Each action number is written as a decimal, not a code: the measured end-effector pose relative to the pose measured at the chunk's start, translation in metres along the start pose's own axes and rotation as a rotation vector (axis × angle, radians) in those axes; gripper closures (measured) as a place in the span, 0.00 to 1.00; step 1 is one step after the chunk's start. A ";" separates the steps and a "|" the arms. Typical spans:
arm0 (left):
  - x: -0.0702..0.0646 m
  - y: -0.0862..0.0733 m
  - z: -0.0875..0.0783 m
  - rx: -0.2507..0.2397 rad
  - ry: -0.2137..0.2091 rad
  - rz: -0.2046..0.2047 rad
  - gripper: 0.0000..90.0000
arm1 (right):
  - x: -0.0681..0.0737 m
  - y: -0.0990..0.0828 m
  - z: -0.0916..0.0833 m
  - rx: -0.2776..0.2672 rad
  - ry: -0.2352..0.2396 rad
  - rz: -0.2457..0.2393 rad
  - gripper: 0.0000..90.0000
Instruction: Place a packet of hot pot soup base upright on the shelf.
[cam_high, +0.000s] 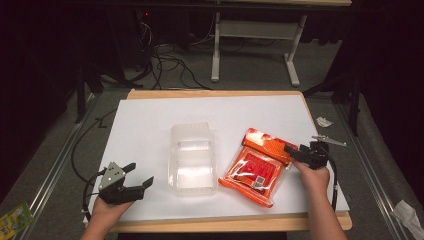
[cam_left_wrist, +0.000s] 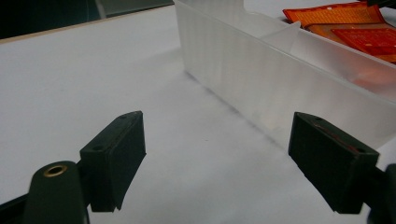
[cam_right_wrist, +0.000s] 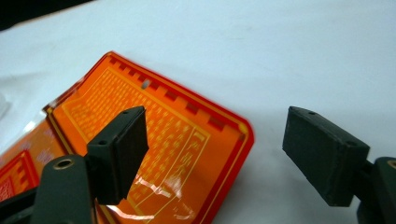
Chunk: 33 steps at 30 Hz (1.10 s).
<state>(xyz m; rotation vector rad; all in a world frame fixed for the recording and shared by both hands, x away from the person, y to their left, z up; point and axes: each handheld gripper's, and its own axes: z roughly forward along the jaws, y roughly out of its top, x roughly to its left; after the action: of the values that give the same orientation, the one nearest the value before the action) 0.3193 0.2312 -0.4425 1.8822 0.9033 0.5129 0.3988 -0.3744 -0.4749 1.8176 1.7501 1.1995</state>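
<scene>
Here, laid out from the near edge of the table:

Table (cam_high: 150, 115): white sheet over a wooden board, seen from above and in front.

Clear box (cam_high: 192, 160): see-through plastic, open on top, standing upright near the middle of the table; looks empty, nothing orange inside.

Orange packet (cam_high: 256, 165): flat, glossy, lying on the table just to the right of the clear box, tilted, top end pointing away toward the far right; apart from the box wall, not inside it.

Left gripper (cam_high: 140, 176): resting low at the near left, jaws spread wide, nothing between them; pointing at the side wall of the clear box (cam_left_wrist: 261, 84), close to it but not touching.

Right gripper (cam_high: 293, 152): at the packet's far right corner, jaws apart with no pad pressing; one jaw hanging over the orange packet (cam_right_wrist: 154, 140), the other over bare table.

Done so far: packet and box both on the table, side by side.

Left to do, at a guess: closing on the packet's corner, lifting it, putting it into the box, perhaps with the left gripper steadying the box.
</scene>
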 end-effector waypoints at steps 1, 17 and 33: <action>0.000 0.000 0.000 0.000 0.000 0.001 0.22 | -0.003 0.000 0.001 0.002 0.012 0.013 0.26; -0.005 0.001 0.004 0.012 -0.008 0.027 0.21 | 0.002 -0.001 0.009 0.061 0.173 0.027 0.72; -0.006 0.003 0.003 -0.005 -0.015 0.024 0.21 | 0.040 0.006 -0.038 -0.165 0.115 -0.175 1.00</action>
<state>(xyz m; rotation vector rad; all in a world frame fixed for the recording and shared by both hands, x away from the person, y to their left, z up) 0.3187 0.2245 -0.4406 1.8917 0.8704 0.5146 0.3696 -0.3490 -0.4352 1.4961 1.7717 1.3551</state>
